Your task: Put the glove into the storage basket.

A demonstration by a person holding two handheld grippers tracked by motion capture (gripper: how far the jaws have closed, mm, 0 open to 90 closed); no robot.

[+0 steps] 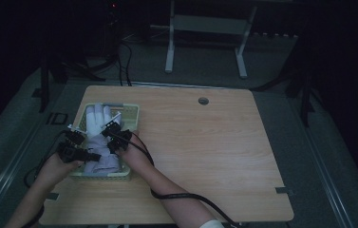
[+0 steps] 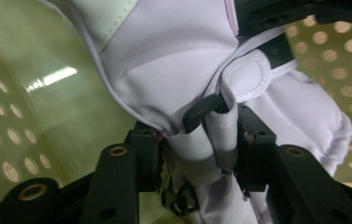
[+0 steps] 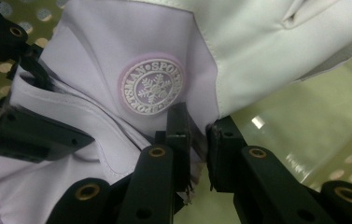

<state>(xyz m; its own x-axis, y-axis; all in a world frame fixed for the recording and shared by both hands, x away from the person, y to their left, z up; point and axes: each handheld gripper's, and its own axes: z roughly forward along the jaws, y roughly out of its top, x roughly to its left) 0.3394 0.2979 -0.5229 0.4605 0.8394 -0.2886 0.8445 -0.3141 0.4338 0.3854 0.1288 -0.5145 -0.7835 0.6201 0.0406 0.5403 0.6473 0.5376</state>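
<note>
Both forearms come in from the bottom edge and angle up toward the left side, hands close together. The left claw has its jaws pinched tight on a fold of the pale glove, and the right claw sits just beside it, jaws clamped on the same glove's edge. Their cables trail back along the arms.

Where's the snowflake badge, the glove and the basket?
snowflake badge (image 3: 151,86), right gripper view, on the snowflake in its middle.
glove (image 1: 98,118), high view, on its pale palm part.
basket (image 1: 130,110), high view, on its far right rim.
</note>
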